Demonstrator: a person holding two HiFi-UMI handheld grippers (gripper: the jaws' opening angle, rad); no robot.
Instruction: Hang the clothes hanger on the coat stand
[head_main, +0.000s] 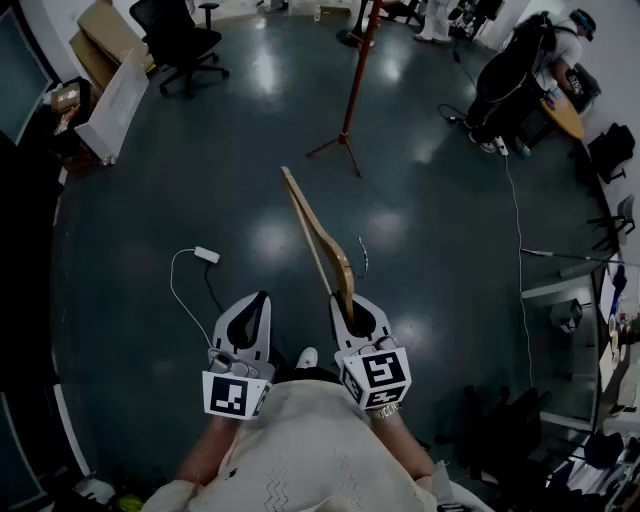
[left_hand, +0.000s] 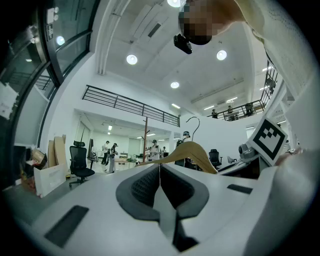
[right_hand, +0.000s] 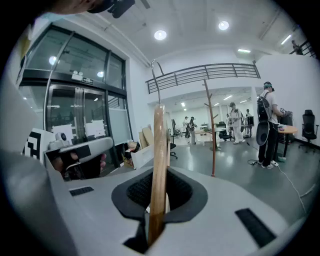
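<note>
My right gripper (head_main: 352, 303) has its fingers (right_hand: 182, 192) closed narrowly on one end of the wooden clothes hanger (head_main: 318, 232). The hanger slants from the lower centre of the head view up toward the middle, with its wire hook (head_main: 362, 256) off to the right. My left gripper (head_main: 260, 298) sits just beside it at lower left, fingers (left_hand: 142, 184) pressed together with nothing between them, and the red coat stand (head_main: 351, 92) stands on the dark floor (head_main: 200, 200) at upper centre, well apart from the hanger.
</note>
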